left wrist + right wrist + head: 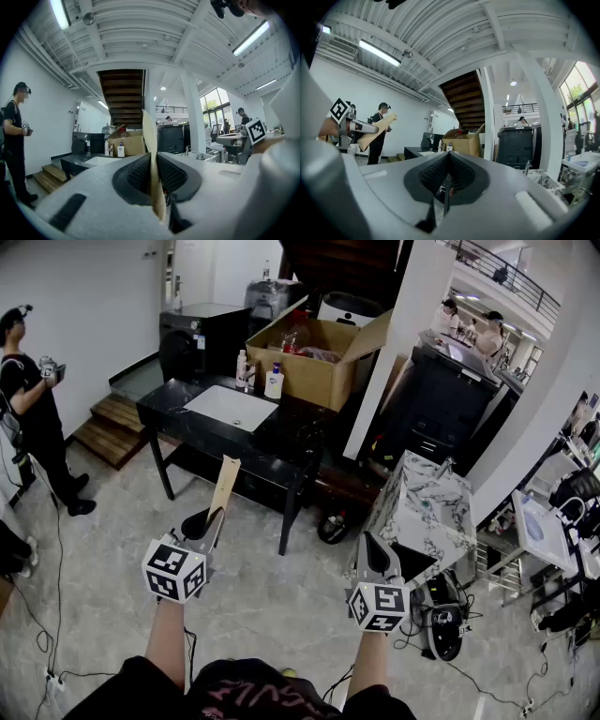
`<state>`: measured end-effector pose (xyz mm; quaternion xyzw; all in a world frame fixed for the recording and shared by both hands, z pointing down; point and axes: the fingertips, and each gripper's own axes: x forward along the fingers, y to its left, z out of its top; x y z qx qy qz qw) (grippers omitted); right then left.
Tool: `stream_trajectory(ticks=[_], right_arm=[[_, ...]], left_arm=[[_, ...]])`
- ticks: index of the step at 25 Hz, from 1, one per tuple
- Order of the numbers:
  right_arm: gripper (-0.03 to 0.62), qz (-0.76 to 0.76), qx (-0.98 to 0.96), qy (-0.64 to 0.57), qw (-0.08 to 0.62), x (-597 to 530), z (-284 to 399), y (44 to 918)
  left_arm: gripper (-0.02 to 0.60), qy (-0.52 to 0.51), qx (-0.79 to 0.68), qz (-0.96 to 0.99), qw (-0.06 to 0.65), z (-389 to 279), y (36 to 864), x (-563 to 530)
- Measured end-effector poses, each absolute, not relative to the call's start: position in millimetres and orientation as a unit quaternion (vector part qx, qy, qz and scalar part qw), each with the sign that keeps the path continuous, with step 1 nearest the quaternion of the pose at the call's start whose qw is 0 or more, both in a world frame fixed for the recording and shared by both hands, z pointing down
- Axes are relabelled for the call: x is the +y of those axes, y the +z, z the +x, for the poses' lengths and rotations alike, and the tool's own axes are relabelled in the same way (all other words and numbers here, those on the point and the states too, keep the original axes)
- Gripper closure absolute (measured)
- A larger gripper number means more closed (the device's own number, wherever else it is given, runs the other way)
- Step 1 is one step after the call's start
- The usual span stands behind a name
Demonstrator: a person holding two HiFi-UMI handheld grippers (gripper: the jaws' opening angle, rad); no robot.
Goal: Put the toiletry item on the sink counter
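My left gripper (208,519) is shut on a flat tan pack (224,486), the toiletry item, which sticks up and forward out of the jaws. In the left gripper view the pack (149,140) shows edge-on, with the ribbed pads (138,174) pressed on both of its sides. The black sink counter (173,409) with its white basin (231,407) stands ahead to the left, well beyond the pack. My right gripper (376,547) is shut with nothing in it (449,161). The right gripper view shows the pack (376,131) at far left.
Two bottles (274,382) and an open cardboard box (314,360) stand at the back of the counter. A marble-topped stand (424,512) is close on my right. A person (30,418) stands at the left by wooden steps (111,427). Cables lie on the tiled floor.
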<state>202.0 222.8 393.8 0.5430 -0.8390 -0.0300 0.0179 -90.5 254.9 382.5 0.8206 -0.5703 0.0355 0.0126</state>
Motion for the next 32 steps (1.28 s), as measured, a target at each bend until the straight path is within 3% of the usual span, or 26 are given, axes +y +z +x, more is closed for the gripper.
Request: stream_trajectory(ticks=[17,32], right_arm=[[0.582,0.540,-0.841,-0.036,0.001,243,185,388],[0.582,0.555,-0.831,-0.039,0.008,254,137,396]], left_arm=[[0.549,0.013,-0.559,0.829,0.014,-95,377,273],[0.549,0.005,-0.537,0.843,0.021,-140,386,277]])
